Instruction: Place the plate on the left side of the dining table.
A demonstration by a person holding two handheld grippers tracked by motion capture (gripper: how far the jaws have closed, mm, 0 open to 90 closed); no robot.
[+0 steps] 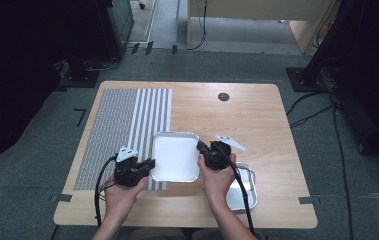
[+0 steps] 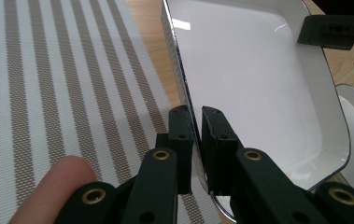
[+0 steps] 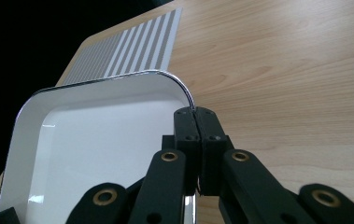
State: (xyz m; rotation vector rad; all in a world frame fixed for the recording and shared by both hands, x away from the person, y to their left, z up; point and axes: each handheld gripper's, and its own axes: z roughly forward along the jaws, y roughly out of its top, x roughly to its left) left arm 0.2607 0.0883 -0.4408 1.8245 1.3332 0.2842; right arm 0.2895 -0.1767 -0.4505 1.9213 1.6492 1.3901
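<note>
High view: a striped mat [image 1: 127, 127] covers the worktop [image 1: 257, 115] at 9 o'clock. Just right of it, the left claw [image 1: 151, 164] is clamped narrow on the near left rim of a white tray [image 1: 176, 156], at the tray's 8 o'clock. The tray's left edge overlaps the mat. The right claw [image 1: 200, 146] pinches the tray's right rim at 3 o'clock, jaws nearly together. A second, metal tray [image 1: 243, 192] lies at 5 o'clock of the white one, under the right hand [image 1: 218, 177].
</note>
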